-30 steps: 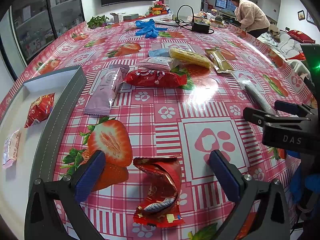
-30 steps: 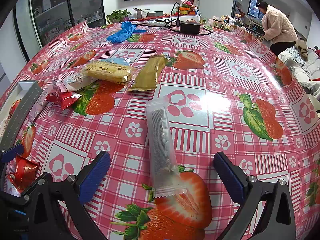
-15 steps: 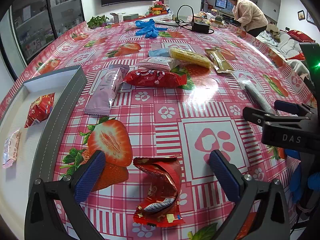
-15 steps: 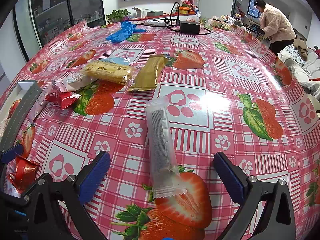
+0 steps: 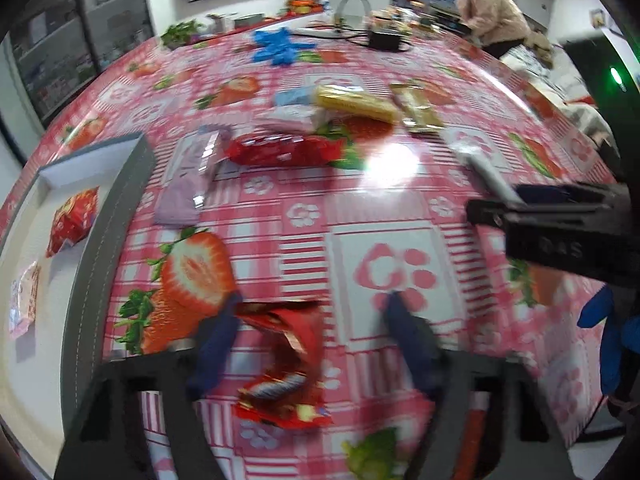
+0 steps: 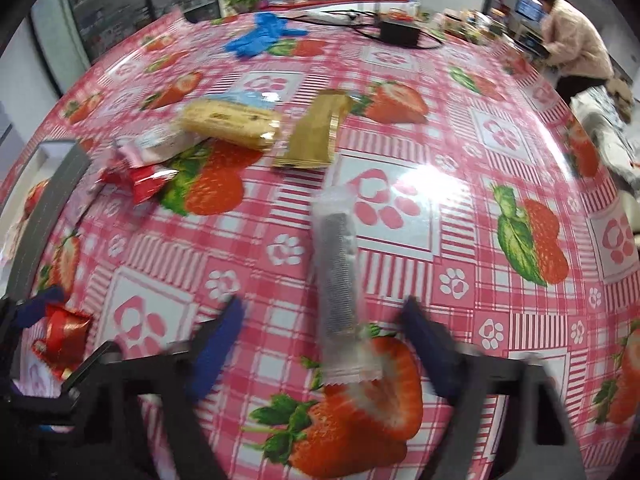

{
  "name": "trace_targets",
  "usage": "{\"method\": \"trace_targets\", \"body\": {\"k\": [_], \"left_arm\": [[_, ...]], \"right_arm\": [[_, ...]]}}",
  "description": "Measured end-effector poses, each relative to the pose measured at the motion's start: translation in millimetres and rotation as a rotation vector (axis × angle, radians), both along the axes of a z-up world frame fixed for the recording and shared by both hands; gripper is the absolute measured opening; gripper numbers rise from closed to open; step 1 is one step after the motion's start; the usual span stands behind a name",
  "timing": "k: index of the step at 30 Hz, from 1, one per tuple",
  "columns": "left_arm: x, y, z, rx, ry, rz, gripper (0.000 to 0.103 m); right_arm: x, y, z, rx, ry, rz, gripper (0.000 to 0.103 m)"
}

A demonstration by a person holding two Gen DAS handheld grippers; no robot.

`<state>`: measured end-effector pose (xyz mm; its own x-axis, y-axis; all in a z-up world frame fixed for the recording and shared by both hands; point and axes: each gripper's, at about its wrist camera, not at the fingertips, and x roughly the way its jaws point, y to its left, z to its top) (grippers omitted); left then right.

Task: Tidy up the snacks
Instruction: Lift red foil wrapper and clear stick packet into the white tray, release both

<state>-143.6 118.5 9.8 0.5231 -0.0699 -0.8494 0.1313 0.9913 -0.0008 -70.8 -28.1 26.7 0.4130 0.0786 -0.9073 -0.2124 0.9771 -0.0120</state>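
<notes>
My left gripper [image 5: 312, 344] is open around a crumpled red snack packet [image 5: 286, 364] on the strawberry tablecloth; its blue pads stand on either side, apart from it. My right gripper [image 6: 324, 344] is open around the near end of a clear packet with a dark bar [image 6: 338, 280]. A grey box [image 5: 100, 240] at the left holds a red packet [image 5: 72, 220] and a pale packet [image 5: 24, 300]. More snacks lie further back: a long red packet [image 5: 284, 148], a purple one [image 5: 188, 184], a yellow one [image 5: 356, 102], a gold one [image 5: 416, 112].
Blue gloves [image 5: 280, 46] and a black adapter with cables [image 5: 384, 40] lie at the far end of the table. A person in a pale jacket [image 5: 492, 20] stands behind the table. The right gripper's body [image 5: 560, 228] shows at the right of the left wrist view.
Both grippers' fingers have moved inward, narrowing around the red packet and the clear bar packet. Both views are now motion-blurred.
</notes>
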Motion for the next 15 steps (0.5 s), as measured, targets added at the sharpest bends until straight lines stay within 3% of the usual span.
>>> {"method": "trace_targets", "body": {"k": [1,2,5,10,15], "left_arm": [[-1.1,-4.2,1.7,-0.001,0.005,-0.022,0.028],[-1.7,-7.0,3.1,-0.012,0.018,-0.041,0.029],[-7.2,-5.3,10.3,-0.096,0.049,-0.060,0.029],[-20.8,-0.6,40.9,-0.110,-0.008,-0.075,0.029],[-25.9,17.1,70.3,-0.136,-0.045,-0.062,0.029]], "right_arm": [[-1.3,2.7,3.4,-0.001,0.006,0.014,0.031],[-2.4,3.1,4.2,0.011,0.020,0.019,0.022],[-10.6,-2.6,6.6,0.110,0.061,0.028,0.022],[-28.0,-19.1,26.5,0.249,0.062,0.006,0.022],[-35.2,-25.4,44.9,0.309,0.042,-0.004,0.022]]}}
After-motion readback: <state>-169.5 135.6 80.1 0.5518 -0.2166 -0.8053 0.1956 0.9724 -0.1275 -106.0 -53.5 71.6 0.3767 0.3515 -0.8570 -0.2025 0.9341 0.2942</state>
